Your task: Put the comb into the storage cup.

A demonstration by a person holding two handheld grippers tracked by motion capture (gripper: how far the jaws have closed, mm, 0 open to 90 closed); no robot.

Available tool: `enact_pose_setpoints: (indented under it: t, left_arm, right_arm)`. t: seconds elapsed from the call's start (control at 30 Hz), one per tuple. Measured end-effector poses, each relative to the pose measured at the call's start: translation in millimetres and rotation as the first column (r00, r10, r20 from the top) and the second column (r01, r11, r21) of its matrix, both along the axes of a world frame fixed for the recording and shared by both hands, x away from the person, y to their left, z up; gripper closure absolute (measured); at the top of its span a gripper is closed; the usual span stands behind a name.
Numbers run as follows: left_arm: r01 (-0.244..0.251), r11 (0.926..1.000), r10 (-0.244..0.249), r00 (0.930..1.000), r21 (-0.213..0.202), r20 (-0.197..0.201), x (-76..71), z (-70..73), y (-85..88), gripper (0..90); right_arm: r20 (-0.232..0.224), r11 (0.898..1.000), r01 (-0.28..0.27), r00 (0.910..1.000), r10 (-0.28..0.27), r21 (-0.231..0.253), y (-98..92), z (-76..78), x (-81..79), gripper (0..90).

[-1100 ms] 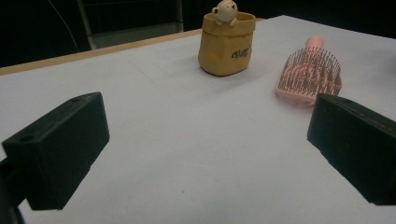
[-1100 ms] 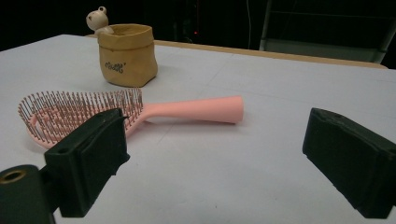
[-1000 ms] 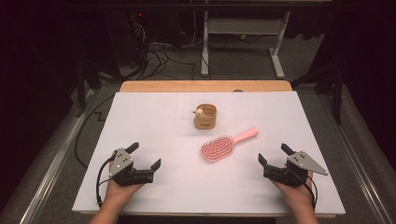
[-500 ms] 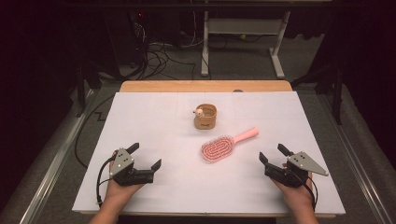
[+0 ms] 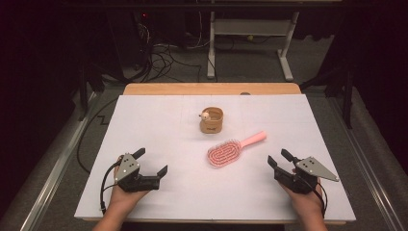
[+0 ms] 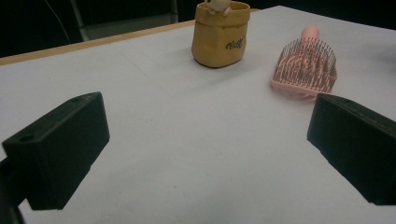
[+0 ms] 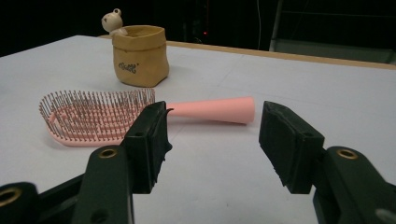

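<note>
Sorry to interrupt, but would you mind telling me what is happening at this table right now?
A person holds a two-jaw tool in each hand, low over the near edge of the white table. The left tool and the right tool are both open and hold nothing. A pink hairbrush lies bristles up between them, nearer the right tool, with a small tan pouch standing behind it. Nothing is being touched.

Each bare hand carries a black, blocky two-jaw tool: the left gripper (image 5: 150, 162) and the right gripper (image 5: 278, 159), each topped behind its jaws by a grey three-cornered plate dotted with small dark screws. A thin black cable loops back from the rear of each tool. In the right gripper view brass-coloured rings are set into the black arms just below the ridged rectangular jaws.
</note>
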State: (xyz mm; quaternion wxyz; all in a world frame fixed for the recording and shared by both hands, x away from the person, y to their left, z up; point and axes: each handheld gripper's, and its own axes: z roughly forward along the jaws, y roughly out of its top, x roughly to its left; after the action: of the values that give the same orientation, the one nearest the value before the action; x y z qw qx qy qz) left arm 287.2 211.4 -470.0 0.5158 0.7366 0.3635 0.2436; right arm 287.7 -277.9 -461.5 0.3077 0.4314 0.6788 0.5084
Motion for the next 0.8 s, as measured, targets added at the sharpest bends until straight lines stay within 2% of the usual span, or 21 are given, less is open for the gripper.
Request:
enact_pose_setpoints:
  t: [0.17,0.23,0.3,0.33,0.4,0.43,0.47,0.5,0.53,0.57,0.6,0.63,0.7,0.73,0.8]
  left_arm:
    - [0.002,1.0000,-0.002,1.0000,0.005,-0.005,0.6,-0.8,-1.6,0.0]
    - [0.000,1.0000,0.000,1.0000,0.005,-0.003,1.1,-0.9,-1.9,0.0]
    - [-0.001,1.0000,0.001,1.0000,0.008,-0.004,1.5,-0.8,-1.0,0.0]
    - [-0.001,1.0000,0.001,1.0000,0.008,-0.004,1.5,-0.8,-1.0,0.0]
    - [0.000,0.9998,0.000,0.9999,0.018,-0.015,2.7,-1.3,-1.0,0.0]
    - [0.000,0.9998,0.000,0.9999,0.018,-0.015,2.7,-1.3,-1.0,0.0]
    - [0.000,0.9998,0.001,0.9998,0.020,-0.020,3.1,-1.5,-1.2,0.0]
    - [0.003,0.9998,-0.003,0.9998,0.018,-0.021,3.3,-1.3,-1.6,0.0]
    - [0.003,0.9998,-0.003,0.9998,0.018,-0.021,3.3,-1.3,-1.6,0.0]
    - [0.005,0.9998,-0.005,0.9999,0.017,-0.016,3.1,-1.1,-2.1,0.0]
    - [0.009,0.9998,-0.008,0.9999,0.019,-0.015,3.0,-0.9,-2.2,0.0]
    - [0.011,0.9997,-0.010,0.9999,0.020,-0.013,3.1,-0.8,-2.2,0.0]
    - [0.009,0.9998,-0.009,0.9999,0.015,-0.008,3.4,-0.6,-2.1,0.0]
    - [0.009,0.9998,-0.009,0.9999,0.015,-0.008,3.4,-0.6,-2.1,0.0]
    - [0.009,0.9999,-0.009,0.9999,0.014,-0.009,3.6,-0.7,-2.1,0.0]
  right_arm:
    - [-0.015,1.000,0.000,0.9999,0.000,0.005,2.1,-0.3,2.0,50.1]
    - [-0.030,0.999,-0.022,0.9993,0.023,0.026,4.7,-0.8,3.6,57.6]
    - [-0.039,0.999,-0.044,0.9983,0.045,0.022,9.9,-0.3,6.4,68.0]
    - [-0.039,0.999,-0.044,0.9983,0.045,0.022,9.9,-0.3,6.4,68.0]
    - [-0.061,0.999,-0.045,0.9971,0.046,0.017,13.6,-0.7,12.9,78.1]
    - [-0.061,0.999,-0.045,0.9971,0.046,0.017,13.6,-0.7,12.9,78.1]
    - [-0.068,0.999,-0.043,0.9968,0.044,0.012,14.6,-0.6,15.9,82.1]
    - [-0.080,0.999,-0.032,0.9963,0.030,-0.019,16.9,0.1,23.4,90.0]
    - [-0.080,0.999,-0.032,0.9963,0.030,-0.019,16.9,0.1,23.4,90.0]
    - [-0.091,0.999,-0.020,0.9957,0.017,-0.029,17.7,0.6,28.1,90.0]
    - [-0.115,0.999,-0.007,0.9934,0.004,-0.031,19.6,0.2,39.5,90.0]
    - [-0.115,0.999,-0.007,0.9934,0.004,-0.031,19.6,0.2,39.5,90.0]
    - [-0.148,0.997,0.013,0.9887,-0.023,-0.070,26.3,-3.2,57.6,90.0]
    - [-0.148,0.997,0.013,0.9887,-0.023,-0.070,26.3,-3.2,57.6,90.0]
    - [-0.158,0.996,0.018,0.9869,-0.032,-0.092,31.3,-4.1,69.8,90.0]
